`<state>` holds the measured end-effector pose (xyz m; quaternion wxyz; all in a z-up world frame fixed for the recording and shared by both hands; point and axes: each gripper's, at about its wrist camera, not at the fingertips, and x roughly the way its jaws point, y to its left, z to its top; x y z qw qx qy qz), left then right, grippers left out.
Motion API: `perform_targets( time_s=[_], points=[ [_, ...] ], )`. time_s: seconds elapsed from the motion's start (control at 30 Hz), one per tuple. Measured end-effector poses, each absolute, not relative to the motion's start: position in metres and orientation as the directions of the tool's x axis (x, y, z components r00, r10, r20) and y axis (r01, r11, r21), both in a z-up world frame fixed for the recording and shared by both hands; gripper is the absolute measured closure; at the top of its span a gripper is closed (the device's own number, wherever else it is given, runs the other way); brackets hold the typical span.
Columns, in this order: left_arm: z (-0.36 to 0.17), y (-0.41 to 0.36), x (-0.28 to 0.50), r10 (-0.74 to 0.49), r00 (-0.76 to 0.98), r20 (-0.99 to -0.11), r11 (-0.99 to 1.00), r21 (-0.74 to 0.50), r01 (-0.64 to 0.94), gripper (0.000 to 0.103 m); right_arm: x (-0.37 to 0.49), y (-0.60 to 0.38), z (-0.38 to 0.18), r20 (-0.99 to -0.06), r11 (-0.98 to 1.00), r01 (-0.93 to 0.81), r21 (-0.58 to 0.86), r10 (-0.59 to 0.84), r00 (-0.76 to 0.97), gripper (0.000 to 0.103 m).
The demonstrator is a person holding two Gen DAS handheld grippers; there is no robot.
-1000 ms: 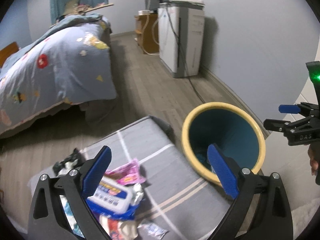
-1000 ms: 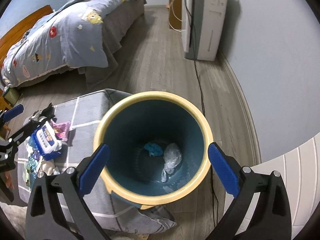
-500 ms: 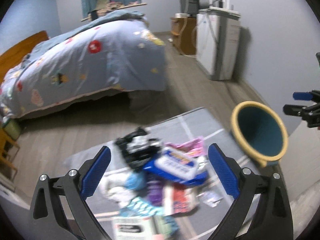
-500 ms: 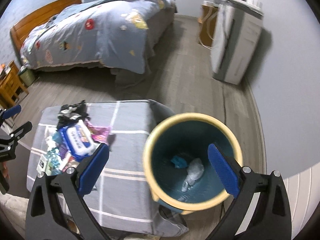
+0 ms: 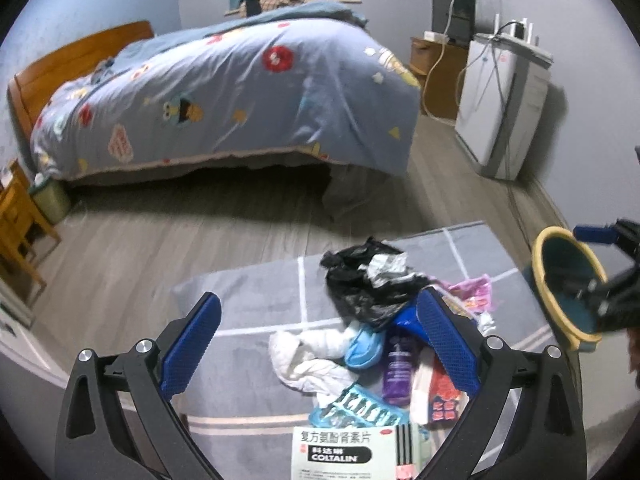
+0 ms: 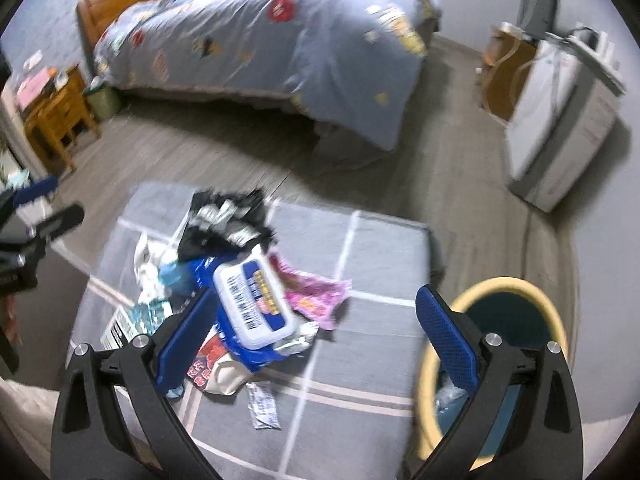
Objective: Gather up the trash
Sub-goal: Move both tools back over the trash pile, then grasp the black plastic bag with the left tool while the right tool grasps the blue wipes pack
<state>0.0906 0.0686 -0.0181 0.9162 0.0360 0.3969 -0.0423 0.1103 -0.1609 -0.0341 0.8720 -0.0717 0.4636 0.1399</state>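
Observation:
A heap of trash lies on a grey checked cushion (image 5: 248, 296): a black plastic bag (image 5: 360, 284), white tissue (image 5: 308, 356), a purple bottle (image 5: 398, 364), a Coltalin box (image 5: 340, 450), a pink wrapper (image 6: 316, 294) and a blue-and-white wipes pack (image 6: 252, 304). My left gripper (image 5: 318, 344) hangs open above the heap, nothing in it. My right gripper (image 6: 312, 332) is open too, over the cushion between the heap and the yellow-rimmed teal bin (image 6: 504, 292). The bin (image 5: 560, 276) stands at the cushion's right end with trash inside.
A bed with a blue patterned quilt (image 5: 240, 92) fills the back. A white appliance (image 5: 500, 112) with cables stands by the right wall, a wooden cabinet (image 5: 436, 72) behind it. Wooden furniture (image 6: 56, 116) and a small green bin (image 5: 50, 200) sit at the left.
Both grippers have swung left, away from the bin and over the trash heap. The right gripper no longer looks straight down into the bin. Both stayed open.

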Motion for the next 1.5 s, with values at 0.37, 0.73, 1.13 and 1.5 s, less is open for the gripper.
perform_targets(
  time_s=[0.37,0.73,1.13,1.5],
  points=[
    [-0.05,0.076,0.109,-0.033,0.626,-0.779,0.995,0.033,0.094,0.006,0.107,-0.114,-0.111,-0.886,0.887,-0.462,0.025,0.234,0.4,0.006],
    [-0.06,0.085,0.131,-0.008,0.616,-0.787,0.998,0.034,0.056,0.006,0.12,-0.082,-0.138,-0.892,0.855,-0.516,-0.058,0.187,0.411,0.014],
    [-0.076,0.054,0.168,-0.132,0.601,-0.788,0.985,-0.035,0.17,0.006,0.106,-0.076,-0.133,-0.879,0.783,-0.61,-0.122,0.201,0.433,0.091],
    [-0.113,0.01,0.203,-0.183,0.519,-0.835,0.956,-0.028,0.292,0.008,0.096,-0.093,-0.119,-0.888,0.76,-0.649,-0.037,0.273,0.37,0.099]
  ],
)
